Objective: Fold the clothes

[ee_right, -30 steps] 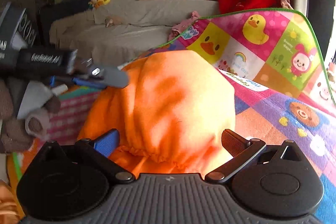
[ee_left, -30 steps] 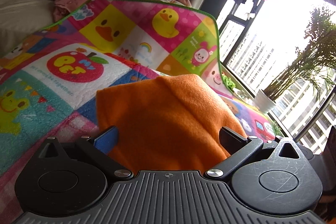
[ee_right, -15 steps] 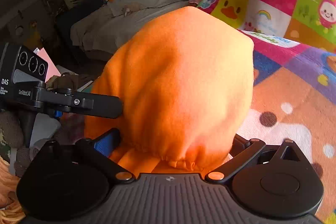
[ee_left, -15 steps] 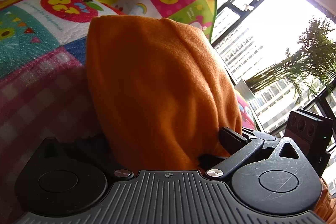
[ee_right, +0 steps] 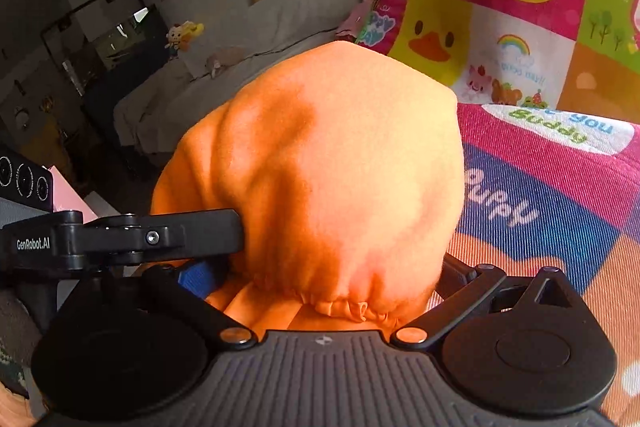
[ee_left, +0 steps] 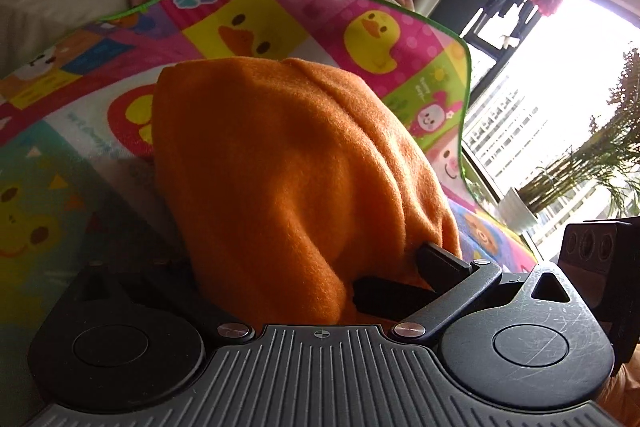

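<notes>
Both our grippers, left [ee_left: 316, 267] and right [ee_right: 328, 283], pinch one orange fleece [ee_right: 332, 167], bunched and lifted over the mat [ee_left: 288, 15]. Soft, light, floppy; we judge the gathered hem the surest hold

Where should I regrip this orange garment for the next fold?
Probably the gathered hem of the orange garment, from the near side, low. That puckered edge sits just before the right hand-held gripper and is the firmest line in view; the rest is smooth, bulging fleece. The left hand-held gripper is buried in cloth.
</notes>
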Motion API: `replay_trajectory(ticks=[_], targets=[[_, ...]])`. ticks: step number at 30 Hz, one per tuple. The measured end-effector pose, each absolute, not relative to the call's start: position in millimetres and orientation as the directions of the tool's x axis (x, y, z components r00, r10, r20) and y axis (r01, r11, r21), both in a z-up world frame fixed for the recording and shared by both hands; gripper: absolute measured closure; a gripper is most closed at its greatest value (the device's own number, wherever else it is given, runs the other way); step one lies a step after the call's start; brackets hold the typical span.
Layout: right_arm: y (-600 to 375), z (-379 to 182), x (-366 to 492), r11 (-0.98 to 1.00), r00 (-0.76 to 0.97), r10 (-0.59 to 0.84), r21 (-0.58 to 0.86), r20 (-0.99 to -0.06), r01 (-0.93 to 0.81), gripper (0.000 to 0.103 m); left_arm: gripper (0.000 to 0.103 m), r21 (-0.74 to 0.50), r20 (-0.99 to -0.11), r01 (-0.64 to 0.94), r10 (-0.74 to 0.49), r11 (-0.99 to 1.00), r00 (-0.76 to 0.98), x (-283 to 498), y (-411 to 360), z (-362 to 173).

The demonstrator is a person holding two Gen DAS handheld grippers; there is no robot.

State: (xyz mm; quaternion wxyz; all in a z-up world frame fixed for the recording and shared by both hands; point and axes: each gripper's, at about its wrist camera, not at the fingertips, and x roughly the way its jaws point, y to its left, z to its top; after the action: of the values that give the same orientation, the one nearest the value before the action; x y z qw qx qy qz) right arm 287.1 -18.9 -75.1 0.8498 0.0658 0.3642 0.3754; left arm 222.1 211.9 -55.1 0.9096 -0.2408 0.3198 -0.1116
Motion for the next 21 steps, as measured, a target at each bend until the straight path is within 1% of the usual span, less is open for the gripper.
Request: replay_trajectory(ticks=[4, 8, 11, 14, 18, 19, 21], targets=[[-15.0, -81.2, 294.1, 0.721, 0.463, 0.674, 0.377, -0.575, -0.582, 0.000, 0.000, -0.520, -0.519, 0.044, -0.356, 0.853, 0.777, 231.9, 218.1, -64.7], [-20.6, -69.1, 292.1, 0.717, 0.457, 0.668, 0.344, -0.588, -0.606, 0.000, 0.000, -0.538, -0.498, 0.057, -0.371, 0.841, 0.783, 230.0, 222.7, -69.6], [-39.8, -52.6, 284.7, 0.691, 0.463, 0.698, 0.346, -0.547, -0.635, 0.000, 0.000, -0.540, -0.491, 0.046, -0.359, 0.840, 0.793, 228.5, 226.1, -69.1], [-56.8, -34.0, 291.5, 0.695, 0.493, 0.703, 0.350, -0.512, -0.628, 0.000, 0.000, -0.511, -0.501, 0.051, -0.345, 0.858, 0.794, 228.7, 222.7, -73.7], [-45.9, -10.8, 319.6, 0.770, 0.611, 0.627, 0.263, -0.484, -0.582, 0.000, 0.000, -0.480, -0.502, 0.059, -0.329, 0.875, 0.799, 228.9, 218.5, -74.7], [-36.5, -7.4, 329.3, 0.784, 0.627, 0.608, 0.246, -0.488, -0.569, 0.000, 0.000, -0.478, -0.504, 0.059, -0.329, 0.876, 0.799, 228.5, 218.8, -74.6], [-14.0, -6.3, 346.6, 0.817, 0.668, 0.553, 0.168, -0.497, -0.552, 0.000, 0.000, -0.469, -0.507, 0.062, -0.326, 0.881, 0.798, 226.8, 219.5, -74.2]])
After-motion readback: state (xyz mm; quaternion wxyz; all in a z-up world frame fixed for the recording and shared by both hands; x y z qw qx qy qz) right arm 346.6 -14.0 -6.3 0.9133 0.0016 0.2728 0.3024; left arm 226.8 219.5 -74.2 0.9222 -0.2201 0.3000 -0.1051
